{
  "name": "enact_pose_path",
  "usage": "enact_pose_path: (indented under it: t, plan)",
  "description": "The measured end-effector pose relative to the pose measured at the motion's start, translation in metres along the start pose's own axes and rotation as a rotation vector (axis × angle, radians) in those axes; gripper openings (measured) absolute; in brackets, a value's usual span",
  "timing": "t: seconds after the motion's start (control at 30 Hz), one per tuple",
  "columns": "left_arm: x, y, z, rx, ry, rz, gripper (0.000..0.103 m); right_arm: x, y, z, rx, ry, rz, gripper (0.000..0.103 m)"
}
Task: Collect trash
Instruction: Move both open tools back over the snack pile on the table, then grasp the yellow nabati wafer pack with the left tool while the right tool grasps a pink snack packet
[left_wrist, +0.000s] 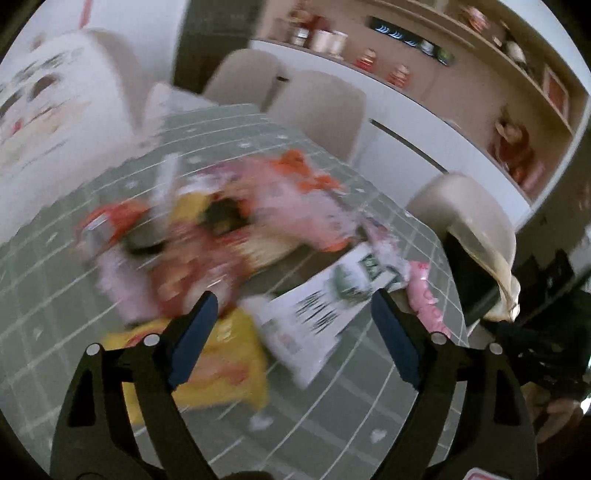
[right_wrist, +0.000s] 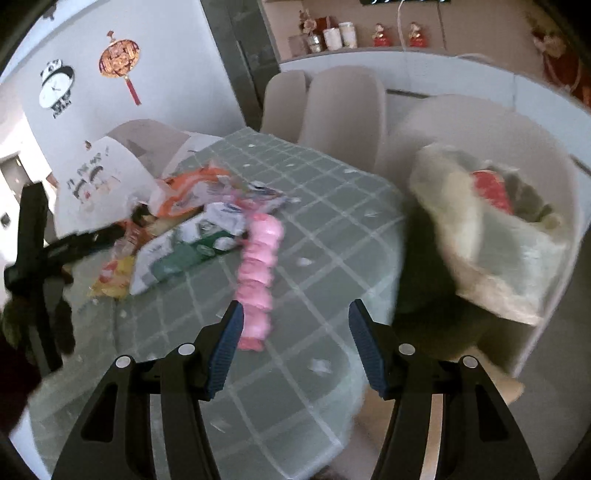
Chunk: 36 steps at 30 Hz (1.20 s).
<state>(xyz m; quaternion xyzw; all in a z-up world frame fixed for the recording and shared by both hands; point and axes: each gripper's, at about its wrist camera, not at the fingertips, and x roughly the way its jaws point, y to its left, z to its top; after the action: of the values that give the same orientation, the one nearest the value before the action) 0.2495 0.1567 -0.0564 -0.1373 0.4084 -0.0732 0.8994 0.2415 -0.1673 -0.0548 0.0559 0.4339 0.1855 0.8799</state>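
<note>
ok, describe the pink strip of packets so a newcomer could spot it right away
Start at the table with the green checked cloth. The litter pile lies at its far left; the pink strip of packets trails from that pile toward the right tongs. It alone is a long chain of plain pink segments; its neighbours are flat printed bags.

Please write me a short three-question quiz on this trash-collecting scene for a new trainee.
1. True or false: the right gripper is shut on the pink packet strip.
2. Which wrapper lies between the left gripper fingers in its own view? A white and green packet; B red can; C blue cup.
3. What covers the table?

Key:
1. False; its jaws are open and hold nothing.
2. A.
3. A green checked tablecloth.
</note>
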Motion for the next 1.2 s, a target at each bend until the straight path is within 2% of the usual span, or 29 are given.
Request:
enact_pose_path:
  t: [0.07,0.17,0.27,0.37,0.43,0.53,0.6,0.67,0.77,0.9,1.0,1.2]
  plan:
    - [-0.013,0.023,-0.010,-0.032,-0.010,0.071,0.081,0.013,0.017,0.005,-0.033,0.020,0.013,0.056]
    - [-0.019,0.049,-0.020,-0.074,0.003,0.128,0.081,0.022,0.041,0.011,-0.072,0.018,0.061,0.056]
    - [-0.014,0.076,-0.030,-0.149,0.020,0.179,0.081,0.025,0.055,0.014,-0.130,0.015,0.046,0.056]
    - [-0.008,0.086,-0.035,-0.184,0.036,0.157,0.081,0.027,0.056,0.022,-0.146,0.012,0.023,0.056]
    - [-0.002,0.083,-0.036,-0.169,0.048,0.163,0.077,0.030,0.055,0.029,-0.148,0.000,0.004,0.056]
    - [0.005,0.078,-0.034,-0.157,0.073,0.207,0.066,0.035,0.051,0.043,-0.144,-0.006,-0.007,0.056]
    - [0.004,0.076,-0.033,-0.165,0.089,0.228,0.037,0.035,0.048,0.049,-0.146,-0.020,-0.008,0.056]
    - [0.001,0.071,-0.032,-0.172,0.102,0.236,0.019,0.036,0.044,0.054,-0.148,-0.033,-0.004,0.056]
    - [-0.017,0.059,-0.031,-0.165,0.062,0.252,0.015,0.042,0.035,0.063,-0.131,-0.035,0.007,0.056]
    - [-0.046,0.043,-0.030,-0.202,-0.017,0.209,0.010,0.054,0.027,0.078,-0.105,-0.030,0.013,0.056]
    - [-0.059,0.029,-0.031,-0.191,-0.053,0.174,0.010,0.074,0.018,0.090,-0.071,-0.006,0.008,0.056]
    - [-0.062,0.018,-0.042,-0.231,-0.053,0.125,0.010,0.117,0.004,0.102,0.135,0.061,0.043,0.056]
